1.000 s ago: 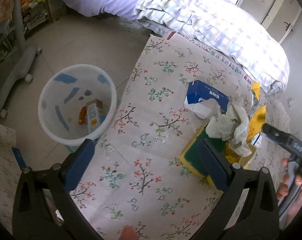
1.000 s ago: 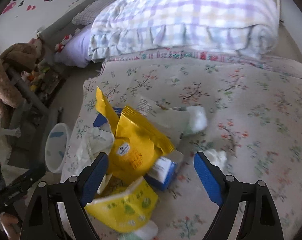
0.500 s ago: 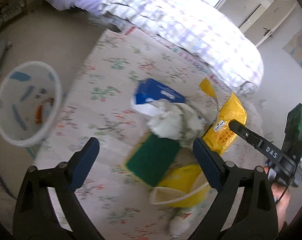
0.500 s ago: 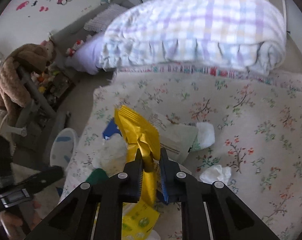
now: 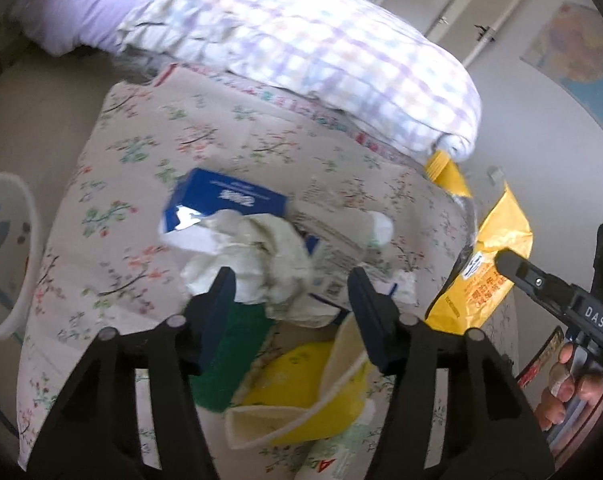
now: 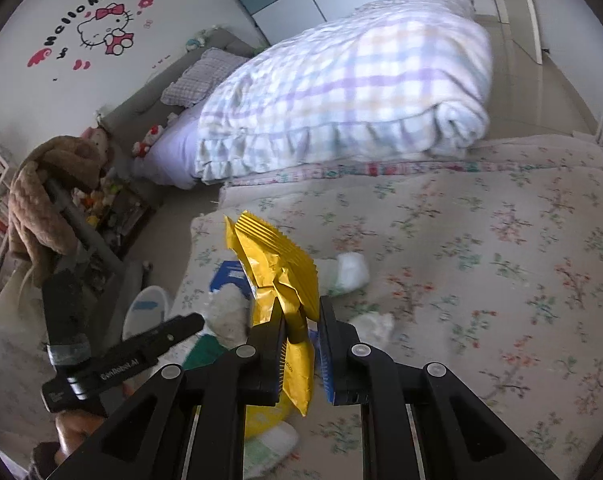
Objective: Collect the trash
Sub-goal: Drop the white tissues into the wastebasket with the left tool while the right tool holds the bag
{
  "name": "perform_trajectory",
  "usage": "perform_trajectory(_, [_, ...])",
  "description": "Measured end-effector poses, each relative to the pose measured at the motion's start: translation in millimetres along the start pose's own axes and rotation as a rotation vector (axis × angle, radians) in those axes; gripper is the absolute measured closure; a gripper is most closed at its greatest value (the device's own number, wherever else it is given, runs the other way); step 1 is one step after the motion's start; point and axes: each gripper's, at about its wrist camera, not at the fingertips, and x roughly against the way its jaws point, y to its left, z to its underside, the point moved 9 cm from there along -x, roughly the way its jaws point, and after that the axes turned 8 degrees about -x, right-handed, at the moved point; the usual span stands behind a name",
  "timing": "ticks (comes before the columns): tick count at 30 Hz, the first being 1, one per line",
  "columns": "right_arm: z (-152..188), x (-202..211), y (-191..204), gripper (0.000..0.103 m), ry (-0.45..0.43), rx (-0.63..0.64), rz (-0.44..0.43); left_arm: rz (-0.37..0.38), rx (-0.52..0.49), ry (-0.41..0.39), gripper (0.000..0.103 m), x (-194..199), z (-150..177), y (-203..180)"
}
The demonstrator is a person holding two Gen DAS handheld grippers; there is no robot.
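With its jaws clamped on the yellow snack bag (image 6: pixel 285 280), the right gripper (image 6: pixel 300 340) holds it above the bed's (image 6: pixel 481 280) left edge, while the left gripper (image 5: pixel 291 300), jaws half open and empty, hovers over the crumpled tissue (image 5: pixel 253 256), so carrying the bag to the white bin (image 5: pixel 5 256) on the floor beside that edge seems next.

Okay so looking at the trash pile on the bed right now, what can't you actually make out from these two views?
- Trash bin: left wrist view, cut off by the frame edge, so its contents are not visible.
- Blue box: print blurred; the crumpled tissue covers its front.
- Green item: left gripper finger hides part of it.
- Yellow snack bag: right gripper covers its lower half; label too small to read.
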Motion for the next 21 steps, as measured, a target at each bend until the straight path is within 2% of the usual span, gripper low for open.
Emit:
perform_trajectory(5, [4, 4, -18, 0.088, -0.001, 0.057, 0.078, -0.02, -0.044, 0.025, 0.061, -15, -1, -12])
perform_trajectory(7, [9, 4, -21, 0.088, 0.005, 0.073, 0.09, -0.058, -0.052, 0.041, 0.062, -22, 1, -11])
perform_trajectory(9, [13, 4, -23, 0.088, 0.01, 0.077, 0.096, -0.103, -0.059, 0.062, 0.068, -30, 3, -7])
perform_trajectory(11, [17, 4, -23, 0.088, 0.019, 0.079, 0.101, -0.135, -0.067, 0.082, 0.08, -36, 6, -3])
perform_trajectory(13, [20, 2, -23, 0.088, 0.029, 0.081, 0.101, -0.149, -0.069, 0.082, 0.083, -37, 6, 0])
perform_trajectory(21, [13, 14, -16, 0.088, -0.007, 0.072, 0.072, -0.031, -0.036, -0.013, 0.086, -5, -8, -8])
